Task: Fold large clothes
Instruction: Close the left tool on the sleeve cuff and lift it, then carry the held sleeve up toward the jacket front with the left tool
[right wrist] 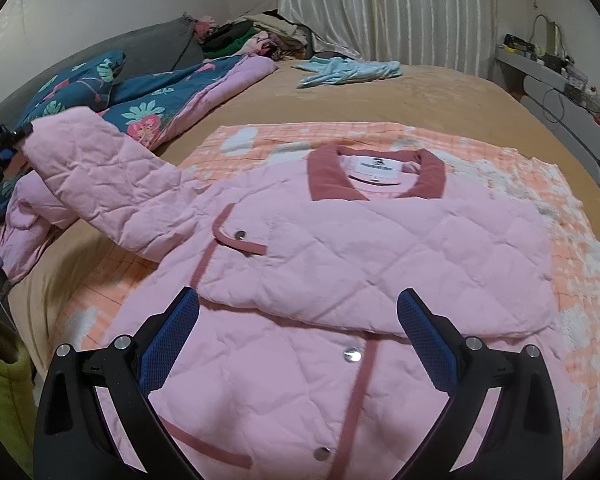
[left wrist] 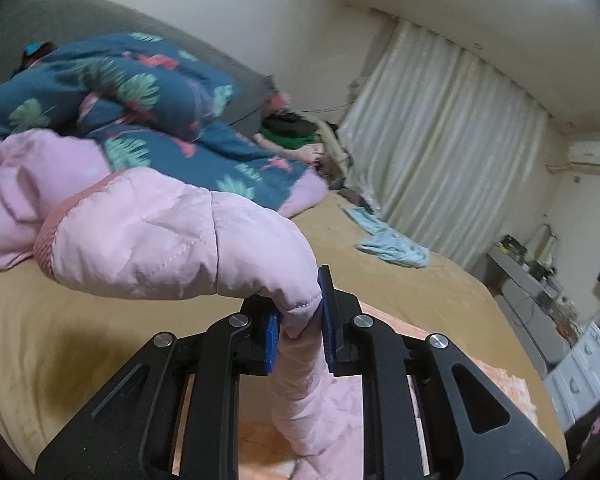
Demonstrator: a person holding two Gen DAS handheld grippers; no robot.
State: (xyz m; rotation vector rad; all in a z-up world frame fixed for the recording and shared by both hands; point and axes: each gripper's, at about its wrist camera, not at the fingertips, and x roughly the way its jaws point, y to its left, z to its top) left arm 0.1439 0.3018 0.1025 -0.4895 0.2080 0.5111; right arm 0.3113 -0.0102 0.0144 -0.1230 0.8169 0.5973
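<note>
A pink quilted jacket (right wrist: 340, 248) with a dark pink collar lies front up on an orange checked blanket (right wrist: 572, 264) on the bed. One sleeve is folded across its chest. My left gripper (left wrist: 300, 320) is shut on the other sleeve (left wrist: 172, 240) and holds it lifted above the bed; the cuff hangs to the left. That raised sleeve shows in the right wrist view (right wrist: 100, 168), with the left gripper (right wrist: 4, 140) at the far left edge. My right gripper (right wrist: 300, 344) is open and empty, just above the jacket's lower front.
A blue floral duvet (left wrist: 132, 92) is heaped at the head of the bed. A second pink garment (right wrist: 24, 216) lies at the bed's left side. A light blue cloth (right wrist: 348, 68) lies far across the tan sheet. Curtains and drawers (left wrist: 580, 364) stand beyond.
</note>
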